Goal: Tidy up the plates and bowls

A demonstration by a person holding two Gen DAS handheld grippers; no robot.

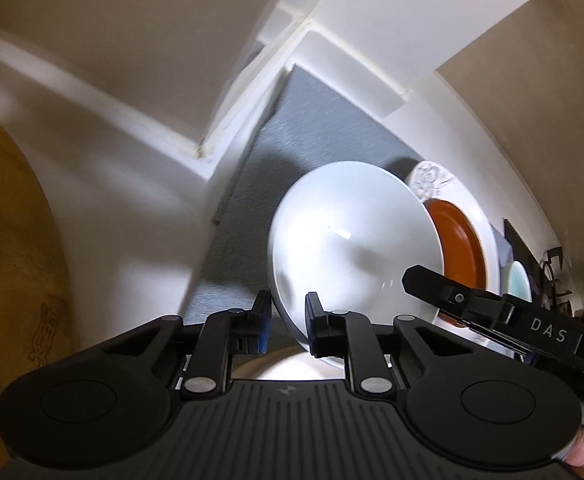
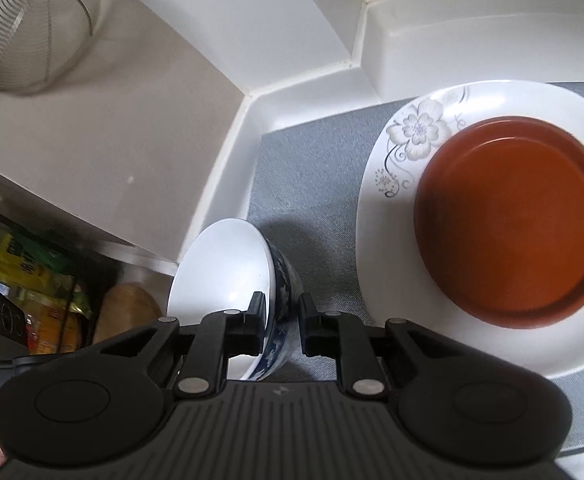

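I've got both grippers pinching bowl rims, left gripper (image 1: 288,320) on the plain white ceramic bowl (image 1: 352,248), right gripper (image 2: 280,320) on the tilted blue-patterned white bowl (image 2: 232,292) (thin edge grip), so either could slip and chip the floral white plate (image 2: 408,136).

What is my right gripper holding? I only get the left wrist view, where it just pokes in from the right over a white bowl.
Observer: In the right wrist view, the right gripper has its jaws on the rim of a tilted blue-patterned bowl, one jaw inside and one outside.
Operator: Is the orange dish on the flowered plate? It's half hidden here.
Observer: Yes. The orange dish sits on the flowered plate, off-centre, and leaves the big flower uncovered.
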